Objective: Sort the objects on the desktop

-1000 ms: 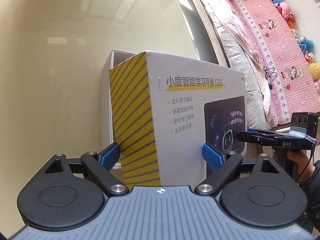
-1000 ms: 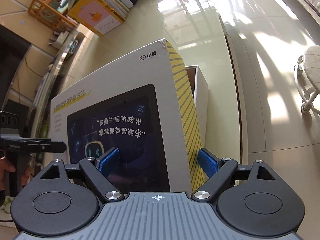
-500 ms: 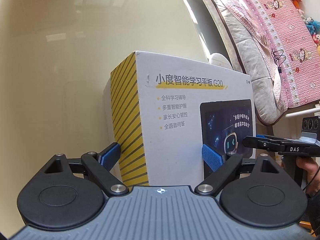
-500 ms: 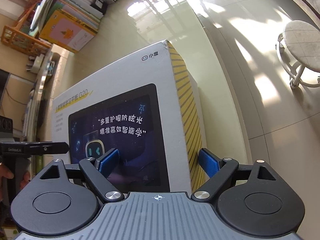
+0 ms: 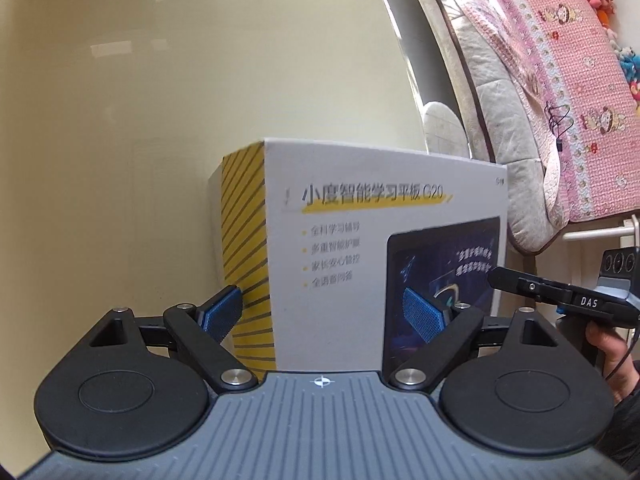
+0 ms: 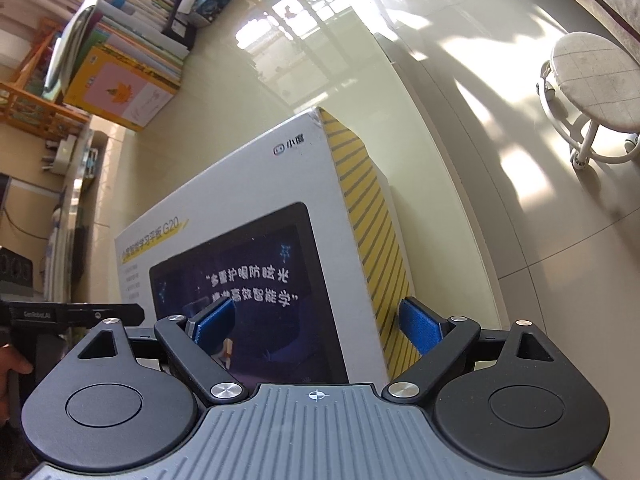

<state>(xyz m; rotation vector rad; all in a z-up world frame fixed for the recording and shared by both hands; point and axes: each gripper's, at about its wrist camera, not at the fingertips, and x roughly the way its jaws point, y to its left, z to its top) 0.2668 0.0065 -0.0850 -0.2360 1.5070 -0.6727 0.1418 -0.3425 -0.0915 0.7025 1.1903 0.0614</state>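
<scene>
Left wrist view: the left gripper [image 5: 323,315] has its jaws clamped across one end of a white tablet box [image 5: 384,256], one blue pad on the yellow striped side and the other on the printed front face. The box stands upright on a glossy cream table [image 5: 120,160]. Its front carries Chinese lettering, a yellow underline and a picture of a tablet screen. At the right edge the right gripper [image 5: 560,300] reaches in toward the far end of the box, with a hand [image 5: 608,348] around its handle. Behind the box a pink quilted blanket [image 5: 560,80] and a grey cushion [image 5: 504,132] hang over a sofa, and a small round stool [image 5: 442,128] shows past the top edge of the box.

Right wrist view: the right gripper [image 6: 316,324] is also closed on the box [image 6: 256,248], at its other end, one pad on the dark screen picture and the other on the striped side. A second, plain white box [image 6: 398,216] stands just behind it, touching or nearly so. The left gripper [image 6: 72,314] shows at the left edge, held by a hand [image 6: 12,364]. Farther along the table a row of books [image 6: 132,40] leans against a wooden rack [image 6: 28,92]. On the tiled floor to the right stands the stool [image 6: 592,80] on a white frame.
</scene>
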